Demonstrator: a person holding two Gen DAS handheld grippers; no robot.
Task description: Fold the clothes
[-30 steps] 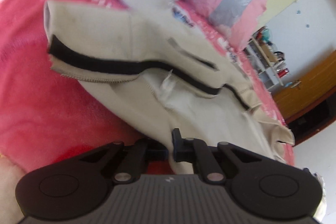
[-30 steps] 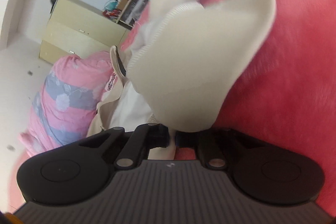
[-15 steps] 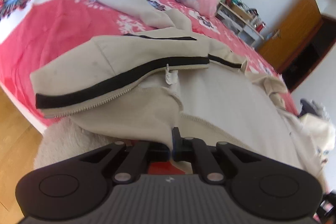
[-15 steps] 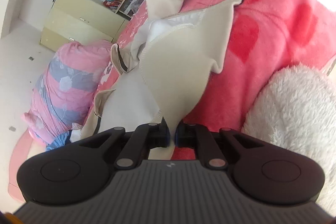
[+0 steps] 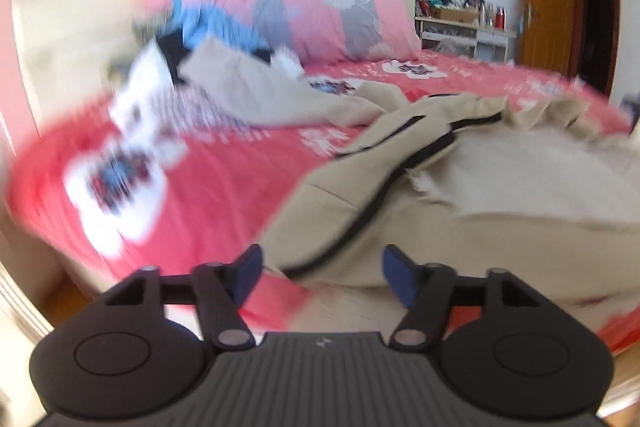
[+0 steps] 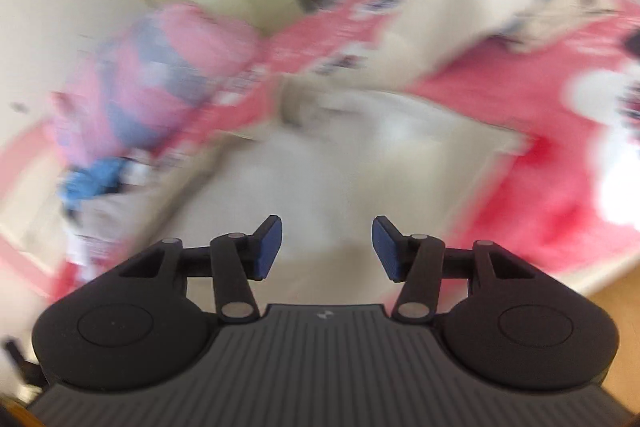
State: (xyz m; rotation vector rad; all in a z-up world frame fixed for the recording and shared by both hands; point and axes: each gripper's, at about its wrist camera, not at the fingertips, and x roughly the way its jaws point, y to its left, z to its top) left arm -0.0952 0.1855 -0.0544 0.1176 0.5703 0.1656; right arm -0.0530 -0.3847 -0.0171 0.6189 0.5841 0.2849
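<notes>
Beige zip jacket [image 5: 460, 187] lies on the red bed [image 5: 224, 187] near its front edge, one fold laid and further folds apparently outstanding. Left gripper [image 5: 322, 267] and right gripper [image 6: 326, 247] fingers are opening, nothing between them.

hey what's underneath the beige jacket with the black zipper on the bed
The beige jacket lies on the red bedspread, which shows around it. Whatever is beneath its middle is covered.

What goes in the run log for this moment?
left gripper: opening, empty | right gripper: opening, empty | jacket: released, on bed | fold unfinished
</notes>
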